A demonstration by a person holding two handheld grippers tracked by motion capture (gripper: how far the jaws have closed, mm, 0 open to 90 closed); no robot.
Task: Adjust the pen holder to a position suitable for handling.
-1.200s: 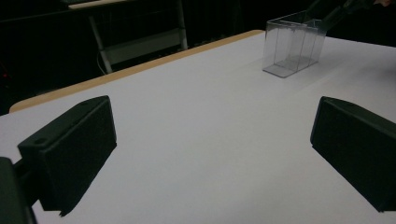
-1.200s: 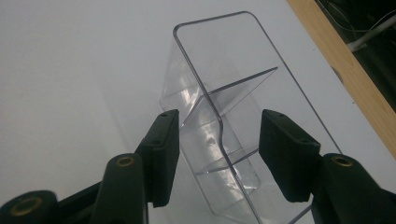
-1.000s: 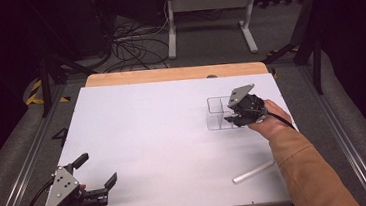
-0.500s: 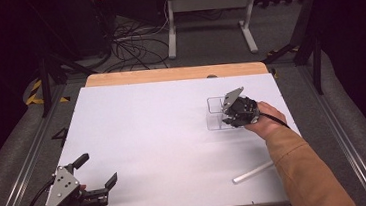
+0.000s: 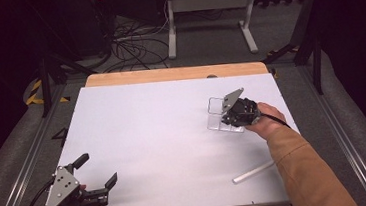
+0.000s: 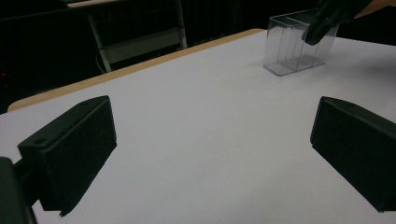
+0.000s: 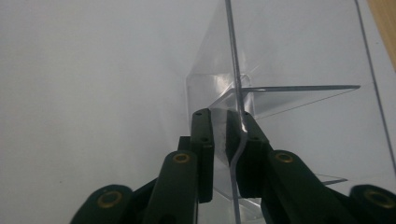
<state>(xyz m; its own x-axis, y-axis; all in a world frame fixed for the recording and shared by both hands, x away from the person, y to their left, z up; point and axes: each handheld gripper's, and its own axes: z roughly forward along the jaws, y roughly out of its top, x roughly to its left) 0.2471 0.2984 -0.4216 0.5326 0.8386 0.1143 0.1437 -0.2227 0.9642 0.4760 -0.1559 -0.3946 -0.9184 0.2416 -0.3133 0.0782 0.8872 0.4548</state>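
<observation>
A clear plastic box [image 5: 215,114] with inner dividers stands on the white table [image 5: 163,125] at the right. My right gripper [image 5: 230,117] reaches down onto its right-hand side. In the right gripper view the jaws [image 7: 223,136] have just been closing and now pinch one thin clear wall [image 7: 237,88] of the box, which bends slightly between the pads. The left gripper view shows the box [image 6: 292,46] far off with the right gripper [image 6: 323,24] at its rim. My left gripper [image 5: 97,169] rests at the near left corner, jaws wide open [image 6: 215,154] with bare table between them.
A white rod [image 5: 253,172] lies near the front right edge, beside the person's right sleeve [image 5: 302,173]. A wooden strip [image 5: 173,74] borders the table's far edge. Beyond it are cables and a metal stand [image 5: 208,10] on the floor.
The right gripper has edged slightly down and left onto the clear box. The box and the left gripper have stayed in place.
</observation>
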